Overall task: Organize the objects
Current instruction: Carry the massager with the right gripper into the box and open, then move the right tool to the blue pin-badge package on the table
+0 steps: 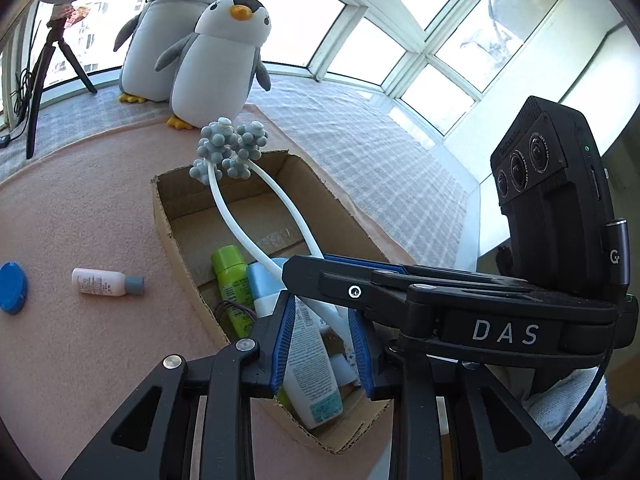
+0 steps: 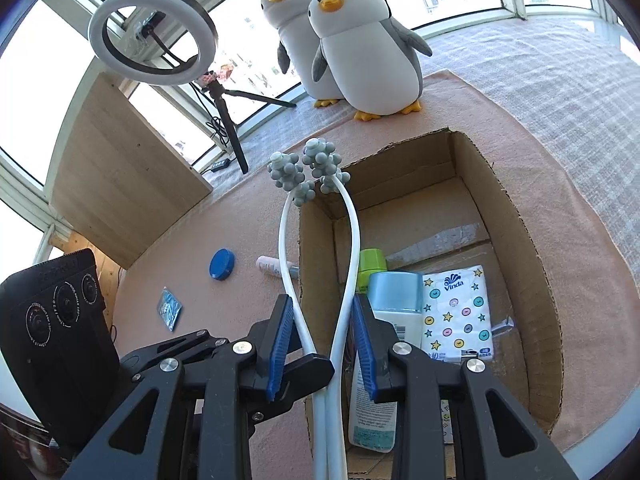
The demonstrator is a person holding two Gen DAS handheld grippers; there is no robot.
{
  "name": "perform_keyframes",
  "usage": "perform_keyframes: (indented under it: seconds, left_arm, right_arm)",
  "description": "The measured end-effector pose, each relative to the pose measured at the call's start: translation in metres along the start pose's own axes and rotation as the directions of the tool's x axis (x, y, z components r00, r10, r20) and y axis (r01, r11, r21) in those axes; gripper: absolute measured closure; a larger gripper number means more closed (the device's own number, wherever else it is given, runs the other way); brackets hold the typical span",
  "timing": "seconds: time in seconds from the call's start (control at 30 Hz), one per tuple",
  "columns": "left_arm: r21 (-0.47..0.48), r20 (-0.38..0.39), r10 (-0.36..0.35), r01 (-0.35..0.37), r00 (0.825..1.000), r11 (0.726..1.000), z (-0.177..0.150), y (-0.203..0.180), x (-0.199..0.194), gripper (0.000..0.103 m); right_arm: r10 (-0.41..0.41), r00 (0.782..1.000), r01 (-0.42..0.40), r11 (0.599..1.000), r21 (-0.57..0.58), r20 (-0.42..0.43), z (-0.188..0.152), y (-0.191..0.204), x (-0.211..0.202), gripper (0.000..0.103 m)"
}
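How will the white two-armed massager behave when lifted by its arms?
Probably springy: the massager's thin arms bow between the right gripper's pads. Likely top-heavy, with knobbed grey balls clustered at the tips. The smooth tubes may slip.

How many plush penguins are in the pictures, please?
2. The larger penguin stands at the back near the window; the smaller penguin stands in front, leaning against it, behind the cardboard box. None appears hidden.
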State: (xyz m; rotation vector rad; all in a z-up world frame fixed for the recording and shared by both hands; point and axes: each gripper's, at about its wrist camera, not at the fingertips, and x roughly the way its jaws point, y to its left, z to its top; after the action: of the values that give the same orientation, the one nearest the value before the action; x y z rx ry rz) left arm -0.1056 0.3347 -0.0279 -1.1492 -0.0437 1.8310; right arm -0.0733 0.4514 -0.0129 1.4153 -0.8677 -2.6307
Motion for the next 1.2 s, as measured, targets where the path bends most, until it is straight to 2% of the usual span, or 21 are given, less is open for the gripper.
perform_keyframes:
  seconds: [0.07, 0.1, 0.13, 0.17, 0.23, 0.5, 0.63, 0.97, 1.2]
  left_arm:
    - [0.02, -0.004, 0.006, -0.006, 1.0, 1.0, 0.004, -0.008, 0.007, 0.073]
    - [0.023, -0.009, 0.009, -0.009, 1.0, 1.0, 0.005, -0.01, 0.009, 0.069]
    - [0.018, -0.015, 0.017, -0.017, 1.0, 1.0, 0.007, -0.011, 0.012, 0.06]
    - [0.013, -0.012, 0.022, -0.022, 1.0, 1.0, 0.008, -0.011, 0.013, 0.059]
    - [0.012, -0.009, 0.028, -0.027, 1.0, 1.0, 0.008, -0.01, 0.012, 0.058]
    - [-0.01, -0.005, 0.055, -0.055, 0.998, 0.998, 0.003, 0.009, 0.001, 0.058]
    - [-0.04, -0.003, 0.069, -0.069, 0.998, 0.997, -0.005, 0.024, -0.011, 0.053]
    - [-0.133, -0.004, 0.145, -0.144, 0.989, 0.981, -0.046, 0.072, -0.054, 0.052]
    - [-0.231, 0.012, 0.232, -0.223, 0.973, 0.947, -0.09, 0.118, -0.106, 0.049]
  right_arm:
    - [-0.021, 1.0, 0.021, 1.0, 0.003, 0.006, 0.004, -0.006, -0.003, 0.075]
    - [-0.039, 0.999, 0.039, 0.999, 0.005, 0.013, 0.005, -0.01, -0.004, 0.075]
    - [-0.057, 0.998, 0.057, 0.998, 0.004, 0.018, 0.007, -0.012, -0.005, 0.072]
    - [-0.067, 0.998, 0.067, 0.998, 0.003, 0.022, 0.008, -0.015, -0.006, 0.069]
    - [-0.075, 0.996, 0.075, 0.997, 0.008, 0.036, 0.009, -0.018, -0.009, 0.056]
    - [-0.072, 0.996, 0.071, 0.997, 0.019, 0.045, 0.009, -0.018, -0.008, 0.051]
    - [-0.073, 0.996, 0.073, 0.997, 0.005, 0.048, 0.006, -0.011, -0.006, 0.048]
    - [-0.043, 0.998, 0.045, 0.997, -0.06, 0.047, -0.004, 0.021, 0.003, 0.044]
    - [-0.033, 0.998, 0.04, 0.988, -0.15, 0.047, -0.006, 0.056, 0.015, 0.044]
